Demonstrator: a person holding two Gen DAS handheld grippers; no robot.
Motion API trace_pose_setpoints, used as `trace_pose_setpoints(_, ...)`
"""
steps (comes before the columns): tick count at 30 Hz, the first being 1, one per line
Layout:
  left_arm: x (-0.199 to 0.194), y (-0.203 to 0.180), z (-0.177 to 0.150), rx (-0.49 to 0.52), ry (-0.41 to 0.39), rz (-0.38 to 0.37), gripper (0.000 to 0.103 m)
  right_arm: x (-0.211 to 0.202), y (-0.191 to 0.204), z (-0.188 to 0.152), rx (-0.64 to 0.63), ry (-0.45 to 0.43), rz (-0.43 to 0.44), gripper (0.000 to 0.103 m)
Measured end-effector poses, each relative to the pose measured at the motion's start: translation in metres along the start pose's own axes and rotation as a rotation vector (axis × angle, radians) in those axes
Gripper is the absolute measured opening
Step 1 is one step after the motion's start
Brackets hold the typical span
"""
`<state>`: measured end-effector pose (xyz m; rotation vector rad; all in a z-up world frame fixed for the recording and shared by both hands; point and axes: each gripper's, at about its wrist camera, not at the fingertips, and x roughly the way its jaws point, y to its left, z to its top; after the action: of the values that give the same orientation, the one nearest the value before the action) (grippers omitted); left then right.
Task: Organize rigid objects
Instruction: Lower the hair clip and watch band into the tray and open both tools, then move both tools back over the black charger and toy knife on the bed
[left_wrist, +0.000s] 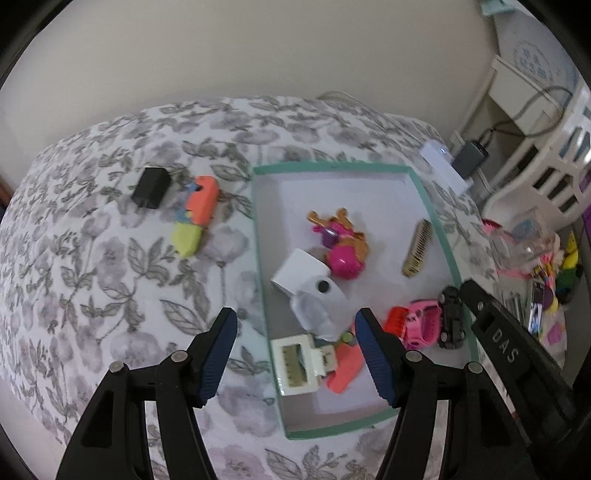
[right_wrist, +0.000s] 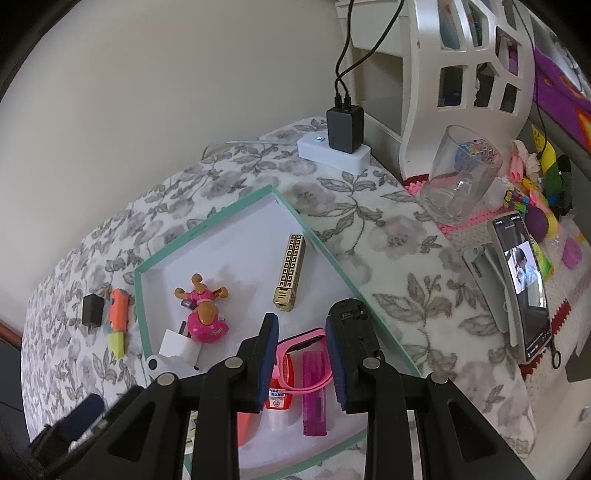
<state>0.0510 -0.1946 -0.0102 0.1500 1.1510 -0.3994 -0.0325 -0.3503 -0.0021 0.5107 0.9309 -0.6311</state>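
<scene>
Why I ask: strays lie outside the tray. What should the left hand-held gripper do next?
Probably reach the left hand-held gripper, open and empty, toward the orange-and-yellow toy; it and the charger plug lie on the floral cloth outside the tray.

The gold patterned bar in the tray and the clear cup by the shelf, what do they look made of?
Gold patterned rectangular bar: likely metal or metallised plastic, going by its shiny gold faces and black key pattern. Clear tumbler cup: glass or clear hard plastic; it is see-through, with bright glints.

A plain cream wall (right_wrist: 166, 92) rises behind the surface (left_wrist: 110, 258), which wears a grey floral cloth. A white cut-out shelf unit (right_wrist: 469, 66) stands alongside, in soft even light.
</scene>
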Motion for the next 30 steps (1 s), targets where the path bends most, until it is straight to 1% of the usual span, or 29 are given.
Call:
trace_pose_setpoints(7,0.002,0.032,0.006,-0.13,-0.003,0.045,0.068,0.006,0.009,-0.003,-0.04,0.027,0.013,0.03)
trace_pose_setpoints(8,0.001,0.038,0.007,-0.155,-0.007,0.058,0.07,0.006,0.011,-0.004,-0.048,0.029,0.015,0.03)
trace_pose_setpoints(9,0.0,0.042,0.007,-0.169,-0.01,0.065,0.083,0.007,0.013,-0.004,-0.058,0.031,0.018,0.03)
trace_pose_setpoints(10,0.0,0.047,0.007,-0.189,-0.014,0.073,0.09,0.007,0.017,-0.005,-0.07,0.033,0.021,0.03)
trace_pose_setpoints(12,-0.001,0.058,0.008,-0.231,-0.022,0.09,0.09,0.008,0.024,-0.007,-0.101,0.035,0.026,0.03)
trace_pose_setpoints(14,-0.002,0.065,0.008,-0.259,-0.022,0.099,0.09,0.008,0.03,-0.009,-0.12,0.033,0.028,0.036)
trace_pose_setpoints(15,-0.001,0.07,0.008,-0.278,-0.019,0.105,0.09,0.007,0.033,-0.01,-0.13,0.031,0.032,0.043)
trace_pose_setpoints(16,0.0,0.075,0.008,-0.295,-0.016,0.113,0.09,0.006,0.035,-0.011,-0.138,0.028,0.036,0.047)
trace_pose_setpoints(18,0.002,0.085,0.007,-0.335,-0.005,0.131,0.091,0.005,0.04,-0.012,-0.152,0.024,0.041,0.049)
trace_pose_setpoints(21,0.006,0.095,0.004,-0.373,0.016,0.141,0.091,0.005,0.047,-0.014,-0.171,0.024,0.047,0.06)
trace_pose_setpoints(23,0.008,0.1,0.003,-0.391,0.027,0.139,0.091,0.006,0.051,-0.016,-0.184,0.027,0.045,0.062)
trace_pose_setpoints(25,0.009,0.103,0.002,-0.407,0.034,0.133,0.091,0.007,0.054,-0.018,-0.196,0.025,0.039,0.069)
trace_pose_setpoints(30,0.012,0.105,0.002,-0.411,0.049,0.13,0.091,0.01,0.06,-0.02,-0.224,0.03,0.041,0.076)
